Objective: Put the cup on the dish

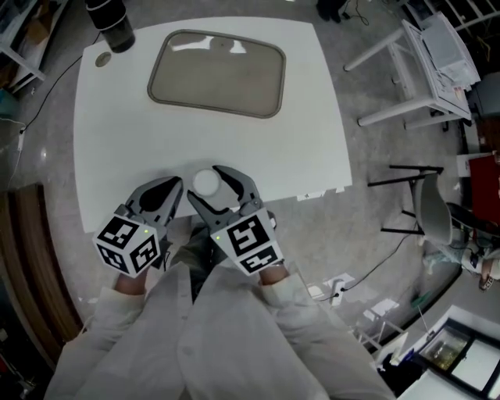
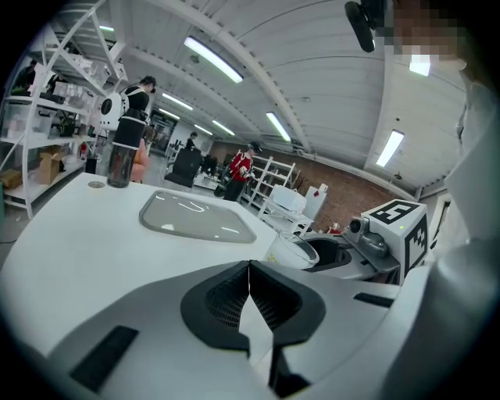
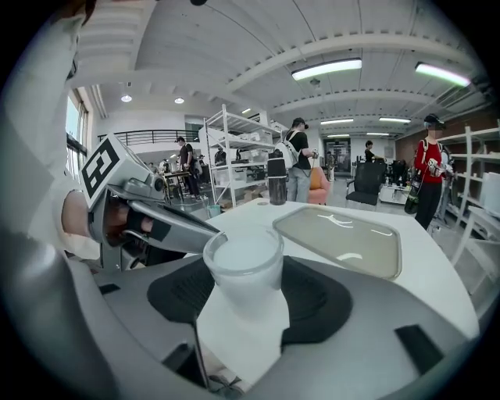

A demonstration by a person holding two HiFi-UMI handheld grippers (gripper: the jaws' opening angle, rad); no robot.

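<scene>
A small translucent cup [image 1: 207, 182] stands upright between the jaws of my right gripper [image 1: 212, 187], just over the near edge of the white table [image 1: 109, 156]. In the right gripper view the cup [image 3: 244, 262] fills the gap and both dark pads press its sides. The dish [image 1: 217, 73], a flat grey-brown tray with rounded corners, lies bare at the far middle of the table. My left gripper [image 1: 170, 186] sits just left of the cup, shut, its pads meeting with nothing between them [image 2: 249, 269]. The left gripper view shows the cup [image 2: 291, 251] to its right.
A black bottle [image 1: 112, 23] and a small round disc [image 1: 103, 58] stand at the table's far left corner. A white rack [image 1: 422, 62] and a black-framed chair [image 1: 418, 199] stand on the floor to the right. People and shelves are far behind.
</scene>
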